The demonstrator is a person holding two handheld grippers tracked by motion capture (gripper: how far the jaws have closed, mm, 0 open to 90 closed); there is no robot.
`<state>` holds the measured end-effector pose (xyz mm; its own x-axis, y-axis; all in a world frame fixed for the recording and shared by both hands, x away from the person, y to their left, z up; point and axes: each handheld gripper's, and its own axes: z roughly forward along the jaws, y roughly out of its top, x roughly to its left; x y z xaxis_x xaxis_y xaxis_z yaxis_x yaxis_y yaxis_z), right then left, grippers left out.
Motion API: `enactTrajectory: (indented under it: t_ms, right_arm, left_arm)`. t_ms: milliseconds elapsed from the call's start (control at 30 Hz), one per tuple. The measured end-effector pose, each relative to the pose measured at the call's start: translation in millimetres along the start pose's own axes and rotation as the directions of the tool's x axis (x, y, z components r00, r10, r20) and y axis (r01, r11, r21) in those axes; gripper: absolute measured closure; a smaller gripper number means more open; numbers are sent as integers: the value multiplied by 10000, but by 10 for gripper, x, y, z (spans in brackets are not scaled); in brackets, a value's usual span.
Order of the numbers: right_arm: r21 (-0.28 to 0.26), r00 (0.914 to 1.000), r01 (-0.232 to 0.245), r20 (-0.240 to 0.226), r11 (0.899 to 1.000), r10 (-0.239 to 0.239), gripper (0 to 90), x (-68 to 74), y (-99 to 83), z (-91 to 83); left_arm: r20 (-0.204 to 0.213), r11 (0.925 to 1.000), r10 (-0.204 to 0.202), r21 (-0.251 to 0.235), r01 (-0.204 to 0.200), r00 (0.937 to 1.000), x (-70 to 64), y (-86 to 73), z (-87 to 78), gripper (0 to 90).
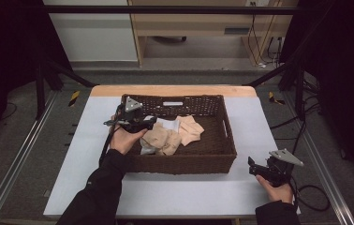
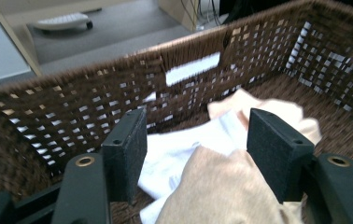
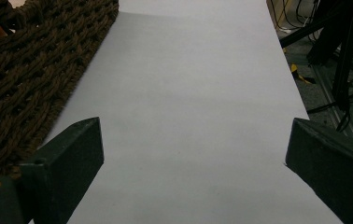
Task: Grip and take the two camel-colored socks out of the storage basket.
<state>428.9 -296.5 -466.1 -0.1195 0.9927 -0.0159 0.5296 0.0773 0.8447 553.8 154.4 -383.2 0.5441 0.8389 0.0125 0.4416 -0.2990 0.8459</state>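
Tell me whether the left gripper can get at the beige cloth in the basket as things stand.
Probably yes: the left gripper is open inside the basket, its jaws on either side of the beige cloth, with nothing between.

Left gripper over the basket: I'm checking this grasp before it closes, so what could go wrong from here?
The left gripper is open astride a beige cloth that overlaps a white cloth; closing may pinch both. It sits close to the basket wall, so a jaw could snag the weave. The right gripper hangs open over the table, too far to steady the basket.
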Motion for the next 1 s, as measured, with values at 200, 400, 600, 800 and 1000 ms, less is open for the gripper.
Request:
enactTrajectory:
  t_ms: [200, 400, 600, 800, 1000]
  right_arm:
    - [1, 10000, 24, -4, 10000, -24, 46, -1, -1, 4]
    - [17, 10000, 28, -9, 10000, -28, 46, 1, 0, 7]
    - [34, 10000, 34, -7, 10000, -34, 46, 2, 0, 12]
    - [58, 10000, 64, -35, 10000, -63, 46, 7, -2, 15]
    - [64, 10000, 66, -29, 10000, -66, 46, 5, -2, 15]
  left_arm:
    - [102, 9984, 74, 565, -80, 9999, -2, -78, 115, 410]
    - [256, 9943, 45, 1065, -72, 9997, 2, -131, 208, 414]
    - [345, 9875, 116, 1564, -169, 9993, 3, -220, 319, 415]
    - [448, 9778, 249, 2066, -337, 9987, -1, -269, 375, 420]
    - [503, 9678, 224, 2495, -343, 9985, -15, -283, 388, 543]
